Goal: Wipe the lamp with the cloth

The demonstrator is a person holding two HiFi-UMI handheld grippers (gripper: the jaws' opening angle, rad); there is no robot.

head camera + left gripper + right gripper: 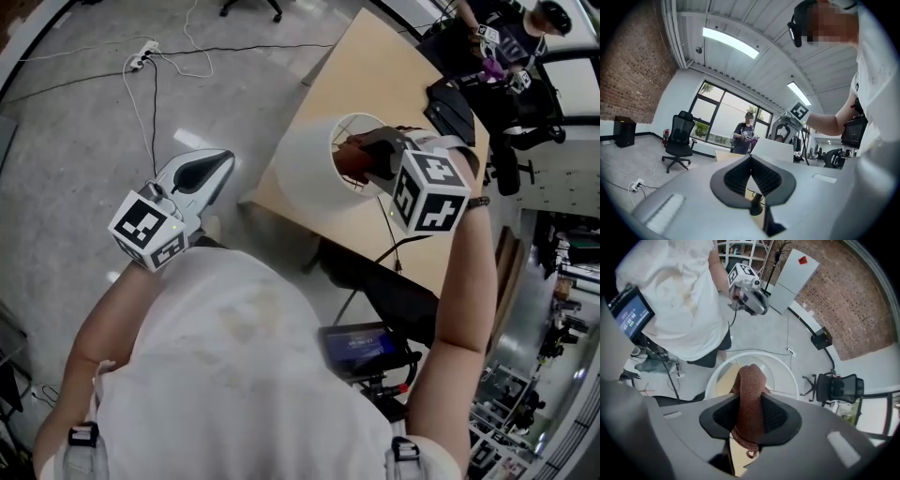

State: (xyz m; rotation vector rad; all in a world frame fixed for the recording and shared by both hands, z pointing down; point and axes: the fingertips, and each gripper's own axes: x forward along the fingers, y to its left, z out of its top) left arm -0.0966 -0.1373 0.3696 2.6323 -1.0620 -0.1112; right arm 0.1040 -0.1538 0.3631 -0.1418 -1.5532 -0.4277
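Note:
A white lamp shade (300,155) stands on the near edge of a wooden table (375,75). My right gripper (361,164) points down over the shade's round top opening and is shut on a brown cloth (349,161). In the right gripper view the cloth (750,394) is pinched between both pads and pokes past them over the shade's white rim (712,376). My left gripper (225,164) hangs over the floor left of the lamp, apart from it, jaws closed with nothing between them. The left gripper view has the shade (773,149) ahead of the left gripper (751,161).
A person (506,37) stands at the table's far end beside a black office chair (450,108). A small screen on a stand (361,347) sits below the table's near edge. A power strip with cables (141,61) lies on the floor. Another office chair (677,140) stands by the windows.

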